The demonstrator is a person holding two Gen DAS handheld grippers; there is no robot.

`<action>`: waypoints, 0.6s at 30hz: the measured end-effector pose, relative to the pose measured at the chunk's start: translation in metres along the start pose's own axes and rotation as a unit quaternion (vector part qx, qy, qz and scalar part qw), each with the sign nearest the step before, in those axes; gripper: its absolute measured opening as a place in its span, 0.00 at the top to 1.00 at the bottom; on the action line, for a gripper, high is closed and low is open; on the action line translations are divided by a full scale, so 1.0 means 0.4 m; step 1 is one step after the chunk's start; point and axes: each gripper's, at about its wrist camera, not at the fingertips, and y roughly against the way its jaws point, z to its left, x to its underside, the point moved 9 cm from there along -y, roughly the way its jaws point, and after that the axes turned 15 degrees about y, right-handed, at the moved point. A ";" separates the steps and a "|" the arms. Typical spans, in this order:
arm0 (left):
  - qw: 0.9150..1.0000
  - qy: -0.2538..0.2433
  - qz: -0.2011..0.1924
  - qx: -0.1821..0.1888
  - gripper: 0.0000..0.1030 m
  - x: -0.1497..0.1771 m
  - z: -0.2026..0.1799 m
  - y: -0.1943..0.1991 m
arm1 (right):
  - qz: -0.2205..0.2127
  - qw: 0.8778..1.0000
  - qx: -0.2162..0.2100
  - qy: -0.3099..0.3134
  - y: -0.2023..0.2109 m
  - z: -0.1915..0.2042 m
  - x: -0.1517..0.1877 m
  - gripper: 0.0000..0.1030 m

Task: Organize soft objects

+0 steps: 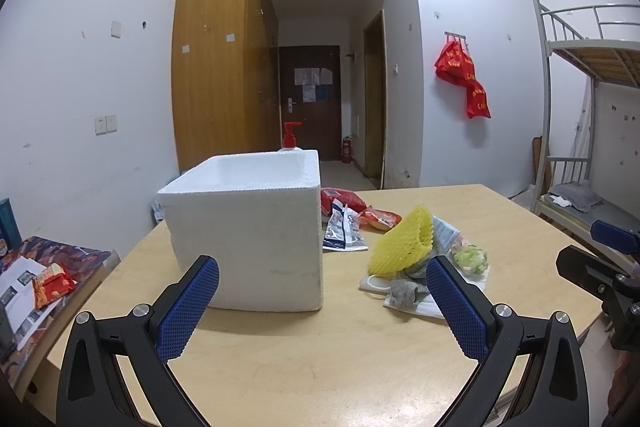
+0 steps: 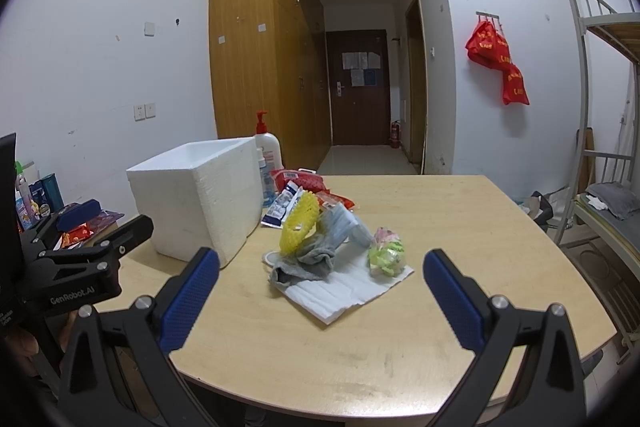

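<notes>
This is a dorm-style bedroom. A metal bunk bed (image 2: 604, 131) stands at 3 o'clock, tall wooden wardrobes (image 2: 256, 43) line the hall at 11 o'clock, and a dark door (image 2: 358, 87) with papers closes it at 12. Red bags (image 2: 498, 57) hang on hooks at 2 o'clock beyond the wooden table (image 2: 460, 227).
</notes>
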 end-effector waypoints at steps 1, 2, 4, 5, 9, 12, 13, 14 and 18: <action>1.000 0.000 -0.001 -0.001 0.00 -0.001 0.000 -0.001 | 0.000 1.000 0.000 0.000 0.000 0.000 0.000 0.00; 1.000 0.001 0.000 0.000 0.00 -0.001 -0.001 -0.002 | 0.000 1.000 -0.001 -0.001 0.000 0.000 0.000 0.00; 1.000 0.000 0.000 0.000 0.00 -0.001 -0.002 -0.004 | 0.000 1.000 -0.001 -0.001 0.000 0.000 0.000 0.00; 1.000 0.000 0.000 -0.001 0.00 -0.001 -0.001 -0.004 | 0.000 1.000 -0.001 0.000 0.000 0.000 0.000 0.00; 1.000 0.000 0.000 0.001 0.00 -0.001 -0.005 -0.006 | 0.000 1.000 0.000 0.000 0.001 0.000 0.000 0.00; 1.000 -0.001 0.000 0.002 0.00 -0.001 -0.006 -0.007 | 0.001 1.000 0.000 -0.001 0.000 0.001 0.000 0.00; 1.000 -0.001 0.001 0.002 0.00 0.000 -0.008 -0.009 | 0.001 1.000 0.000 -0.001 -0.001 0.000 0.000 0.00; 1.000 -0.001 0.002 0.004 0.00 0.001 -0.010 -0.012 | 0.001 1.000 0.000 -0.001 -0.003 -0.002 0.000 0.00; 1.000 -0.003 0.004 0.009 0.00 0.007 -0.016 -0.016 | 0.004 1.000 0.000 -0.004 -0.014 -0.010 0.004 0.00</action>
